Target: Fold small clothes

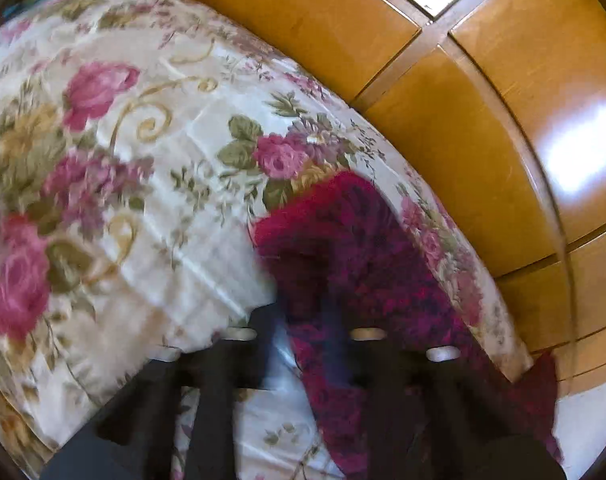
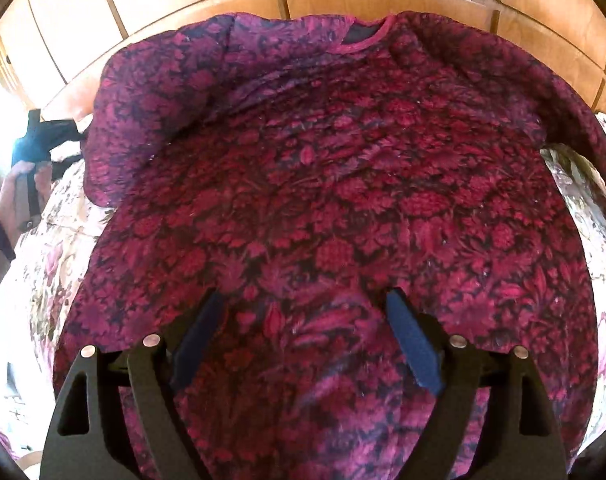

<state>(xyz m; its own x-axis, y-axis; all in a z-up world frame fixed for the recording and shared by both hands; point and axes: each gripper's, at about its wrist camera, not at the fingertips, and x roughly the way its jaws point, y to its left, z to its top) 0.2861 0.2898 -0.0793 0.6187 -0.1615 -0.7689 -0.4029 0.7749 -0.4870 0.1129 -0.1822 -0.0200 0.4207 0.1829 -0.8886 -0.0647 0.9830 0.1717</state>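
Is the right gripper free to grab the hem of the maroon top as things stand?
Probably yes. The right gripper hangs open just above the maroon top, which lies spread flat on the floral bedspread. Nothing sits between its fingers and the near cloth.

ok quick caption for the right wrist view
Open right gripper poised over a magenta floral garment spread flat on a flowered bedspread.
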